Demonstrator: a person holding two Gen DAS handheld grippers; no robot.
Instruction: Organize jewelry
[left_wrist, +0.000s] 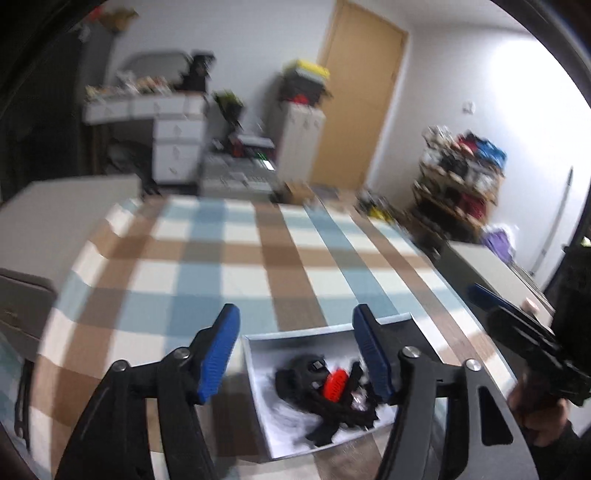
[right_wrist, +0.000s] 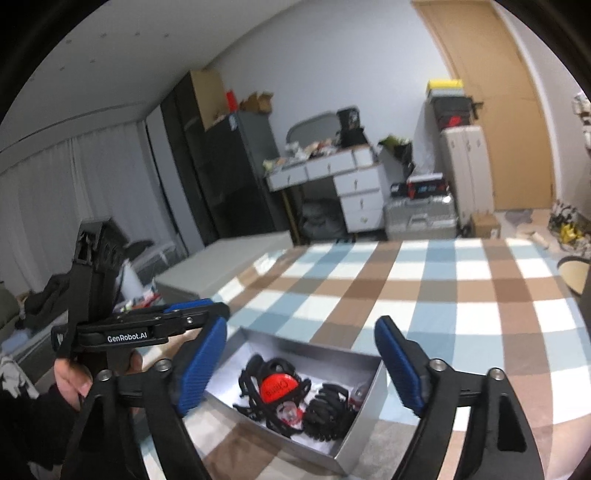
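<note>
A shallow white box (left_wrist: 255, 373) sits on the checked tablecloth near the table's front edge. Inside lie black hair claws (left_wrist: 299, 376) and a red oval piece (left_wrist: 334, 386), tangled together. My left gripper (left_wrist: 295, 314) hovers just above the box, open, with nothing between its blue pads. From the other side, the right gripper (right_wrist: 301, 325) is also open and empty over the same box (right_wrist: 365, 417), the red piece (right_wrist: 277, 387) and the black claws (right_wrist: 328, 410). Each gripper shows in the other's view: the right gripper (left_wrist: 491, 302), and the left gripper (right_wrist: 207, 310) held by a hand (right_wrist: 70, 380).
The checked tablecloth (right_wrist: 424, 295) stretches bare beyond the box to the table's far edge. Behind stand a white drawer desk (right_wrist: 354, 192), a silver case (right_wrist: 421, 221), a wooden door (right_wrist: 498, 110) and a cluttered shelf rack (left_wrist: 458, 177).
</note>
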